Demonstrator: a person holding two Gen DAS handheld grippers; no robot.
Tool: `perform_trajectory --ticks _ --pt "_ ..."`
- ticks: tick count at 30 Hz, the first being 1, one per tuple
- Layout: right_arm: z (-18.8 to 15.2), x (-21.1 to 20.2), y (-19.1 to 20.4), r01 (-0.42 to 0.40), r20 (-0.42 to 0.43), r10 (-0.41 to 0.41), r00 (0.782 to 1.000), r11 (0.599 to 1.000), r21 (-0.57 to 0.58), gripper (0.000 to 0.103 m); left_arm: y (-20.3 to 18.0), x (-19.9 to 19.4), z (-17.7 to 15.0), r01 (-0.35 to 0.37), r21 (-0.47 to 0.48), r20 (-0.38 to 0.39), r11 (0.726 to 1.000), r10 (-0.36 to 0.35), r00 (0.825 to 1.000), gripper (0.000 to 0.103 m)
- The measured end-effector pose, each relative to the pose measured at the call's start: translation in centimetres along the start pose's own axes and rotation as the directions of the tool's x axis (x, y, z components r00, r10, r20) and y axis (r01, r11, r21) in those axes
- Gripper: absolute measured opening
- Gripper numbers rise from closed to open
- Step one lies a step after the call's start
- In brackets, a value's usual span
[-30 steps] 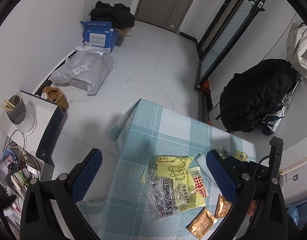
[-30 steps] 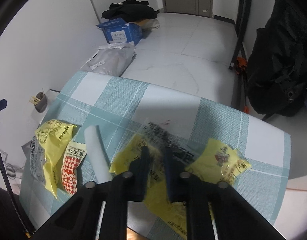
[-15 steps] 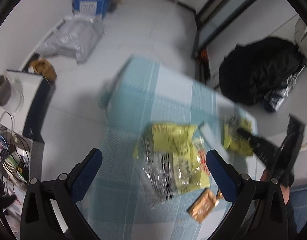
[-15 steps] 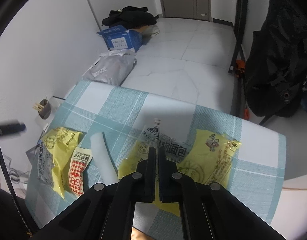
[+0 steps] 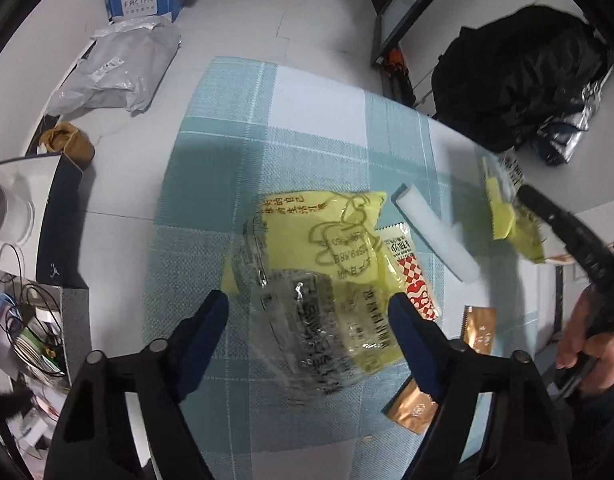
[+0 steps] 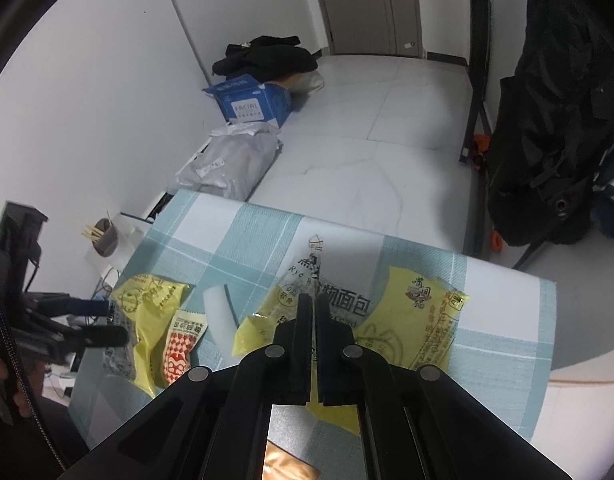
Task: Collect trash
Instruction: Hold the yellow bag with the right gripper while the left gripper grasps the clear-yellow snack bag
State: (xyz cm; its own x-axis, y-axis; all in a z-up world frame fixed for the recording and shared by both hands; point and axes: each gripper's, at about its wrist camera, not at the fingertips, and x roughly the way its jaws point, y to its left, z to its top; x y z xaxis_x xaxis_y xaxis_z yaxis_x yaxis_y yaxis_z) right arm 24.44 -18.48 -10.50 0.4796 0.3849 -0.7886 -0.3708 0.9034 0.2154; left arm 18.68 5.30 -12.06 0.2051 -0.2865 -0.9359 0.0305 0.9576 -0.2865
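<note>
On the teal checked tablecloth (image 5: 267, 120) lies a yellow and clear bread bag (image 5: 315, 292). My left gripper (image 5: 309, 320) points down over it, its blue pads standing either side of the bag without touching; the jaws are closing. A red-and-white sachet (image 5: 411, 276), a white foam block (image 5: 435, 236) and two brown sachets (image 5: 479, 328) lie to its right. My right gripper (image 6: 315, 304) is shut on a clear rye bread wrapper (image 6: 307, 272) with yellow ends, raised off the cloth (image 6: 247, 232). Another yellow wrapper (image 6: 419, 328) sits beside it.
On the floor beyond the table are a blue FACIAL box (image 6: 255, 100), a grey parcel bag (image 6: 231, 164) and a black backpack (image 6: 547, 120). A cup with sticks (image 6: 103, 236) stands left of the table. A person's hand (image 5: 587, 352) holds the right gripper's handle.
My left gripper came down over the bread bag, tipped further downward, and its jaws narrowed. My right gripper shut on the clear wrapper and rose a little with it.
</note>
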Motion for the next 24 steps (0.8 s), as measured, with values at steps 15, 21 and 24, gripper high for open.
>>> perform_trajectory --ticks 15,21,24 --pt "0.0 -1.7 -0.6 -0.035 0.04 0.034 0.999 0.999 0.004 0.001 -1.9 0.9 -0.4 -0.08 0.105 0.017 0.991 0.079 0.997 0.004" --pt "-0.1 -2.0 -0.5 -0.04 0.051 0.039 0.998 0.999 0.011 0.001 -2.3 0.4 -0.5 -0.059 0.104 0.04 0.993 0.055 0.998 0.001" --pt "0.0 -2.2 -0.6 -0.043 0.057 0.042 0.997 0.999 0.014 0.001 -2.6 -0.2 -0.7 -0.052 0.112 0.062 0.992 0.045 0.997 0.001"
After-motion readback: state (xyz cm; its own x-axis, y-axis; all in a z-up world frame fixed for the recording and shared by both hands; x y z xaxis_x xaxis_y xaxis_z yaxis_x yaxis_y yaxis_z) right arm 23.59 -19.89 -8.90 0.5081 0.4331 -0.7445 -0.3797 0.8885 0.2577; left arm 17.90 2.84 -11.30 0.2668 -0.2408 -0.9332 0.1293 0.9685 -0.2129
